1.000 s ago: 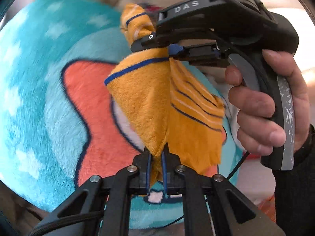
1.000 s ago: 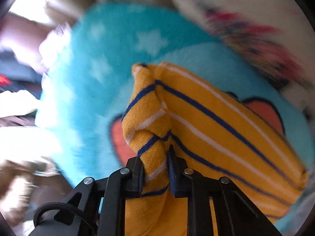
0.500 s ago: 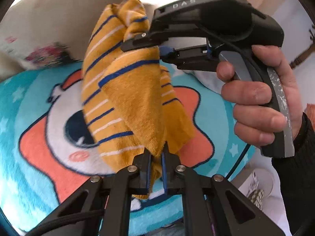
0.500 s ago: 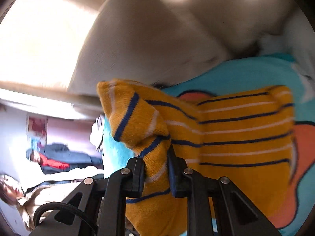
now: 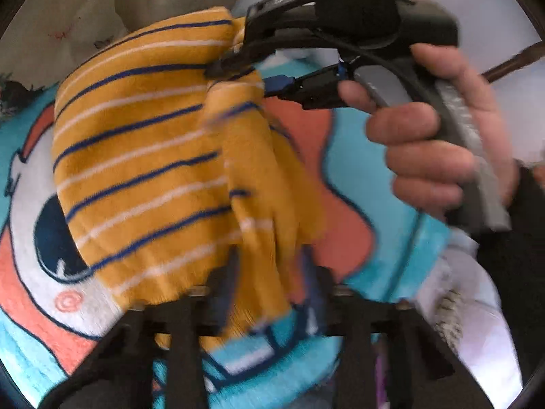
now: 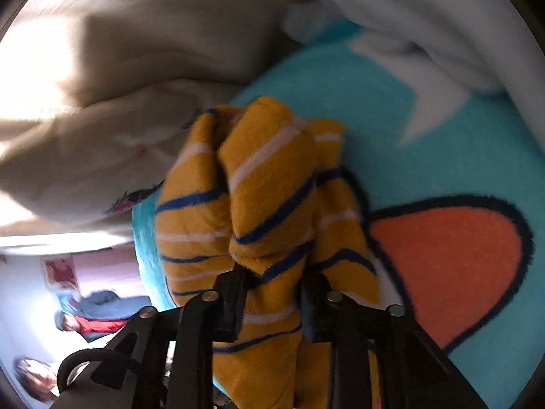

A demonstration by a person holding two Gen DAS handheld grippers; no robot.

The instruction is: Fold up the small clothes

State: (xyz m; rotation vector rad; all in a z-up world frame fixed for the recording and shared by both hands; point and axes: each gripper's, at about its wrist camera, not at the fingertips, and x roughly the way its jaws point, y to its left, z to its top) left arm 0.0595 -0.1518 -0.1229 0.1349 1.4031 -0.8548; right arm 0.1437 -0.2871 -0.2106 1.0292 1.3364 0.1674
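Note:
A small mustard-yellow garment (image 5: 143, 156) with blue and white stripes hangs between both grippers above a turquoise cartoon blanket (image 5: 368, 184). In the left wrist view my left gripper (image 5: 269, 272) stands with its fingers parted around the cloth's lower fold; the view is blurred. My right gripper (image 5: 238, 75), held by a hand, pinches the garment's upper edge. In the right wrist view my right gripper (image 6: 272, 283) has bunched cloth (image 6: 265, 197) between its fingers, which stand somewhat apart.
The blanket (image 6: 425, 129) with an orange shape (image 6: 453, 272) covers the surface below. A beige pillow (image 6: 119, 102) and a white cover (image 6: 425, 10) lie beyond it. A room with people shows at the lower left of the right wrist view.
My left gripper's fingers have spread apart from their tight pinch. My right gripper's fingers have also widened. The garment has swung and spread wider to the left.

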